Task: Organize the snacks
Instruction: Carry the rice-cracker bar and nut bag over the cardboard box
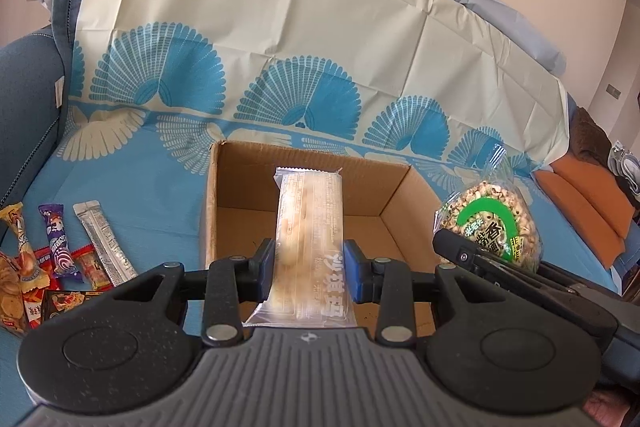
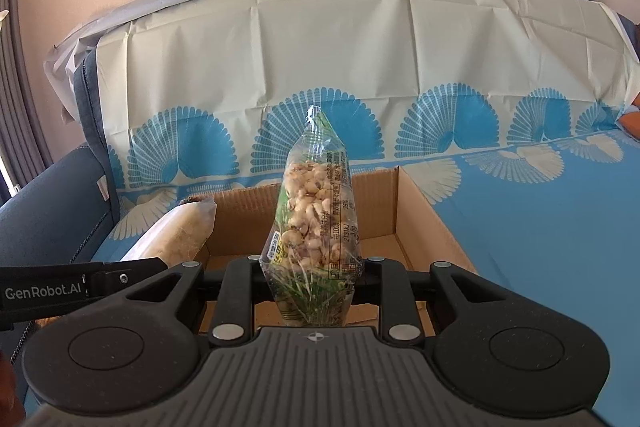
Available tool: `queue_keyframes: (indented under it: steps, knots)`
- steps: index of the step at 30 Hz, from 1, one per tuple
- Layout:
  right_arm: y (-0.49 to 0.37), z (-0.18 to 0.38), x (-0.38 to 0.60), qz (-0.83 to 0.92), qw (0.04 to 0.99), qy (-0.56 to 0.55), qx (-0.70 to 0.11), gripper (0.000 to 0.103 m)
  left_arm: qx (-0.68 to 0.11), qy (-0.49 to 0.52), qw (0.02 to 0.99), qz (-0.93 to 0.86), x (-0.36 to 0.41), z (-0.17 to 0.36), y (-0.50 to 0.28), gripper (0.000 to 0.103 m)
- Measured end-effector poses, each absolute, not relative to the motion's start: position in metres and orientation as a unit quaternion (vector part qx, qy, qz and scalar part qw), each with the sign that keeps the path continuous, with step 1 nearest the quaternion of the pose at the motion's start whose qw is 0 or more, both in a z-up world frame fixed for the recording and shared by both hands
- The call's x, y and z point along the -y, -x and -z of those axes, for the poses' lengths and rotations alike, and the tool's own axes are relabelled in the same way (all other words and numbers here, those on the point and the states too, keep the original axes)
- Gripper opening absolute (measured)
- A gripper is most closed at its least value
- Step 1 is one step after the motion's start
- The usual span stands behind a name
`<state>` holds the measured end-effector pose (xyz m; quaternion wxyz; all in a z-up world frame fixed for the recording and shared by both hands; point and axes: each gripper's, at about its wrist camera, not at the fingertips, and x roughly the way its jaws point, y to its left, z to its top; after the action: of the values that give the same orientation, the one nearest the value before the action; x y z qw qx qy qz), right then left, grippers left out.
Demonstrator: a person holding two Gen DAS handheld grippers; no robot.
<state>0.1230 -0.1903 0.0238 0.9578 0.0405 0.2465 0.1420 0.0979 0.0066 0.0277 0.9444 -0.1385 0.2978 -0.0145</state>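
My left gripper [image 1: 309, 267] is shut on a long pale wrapped pastry bar [image 1: 310, 227], held over the open cardboard box [image 1: 394, 211]. The bar also shows in the right wrist view [image 2: 180, 231]. My right gripper [image 2: 312, 269] is shut on a clear bag of puffed grain cake with a green label [image 2: 314, 211], held upright over the same box [image 2: 424, 223]. That bag also shows in the left wrist view [image 1: 492, 223], right of the box, with the right gripper's finger [image 1: 460, 253] below it. The box floor in sight is bare.
Several small snack packets [image 1: 60, 259] lie on the blue cloth at the left of the box. The box sits on a sofa covered with a blue and cream patterned cloth [image 1: 256, 39]. An orange cushion [image 1: 580, 215] lies at the far right.
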Motion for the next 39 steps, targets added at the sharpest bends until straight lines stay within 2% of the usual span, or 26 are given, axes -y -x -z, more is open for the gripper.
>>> queue_keyframes:
  steps: [39]
  knots:
    - [-0.1208, -0.0212, 0.1911, -0.142, 0.957, -0.032, -0.249, 0.026, -0.301, 0.142, 0.943, 0.012, -0.0061, -0.0254, -0.1011, 0.039]
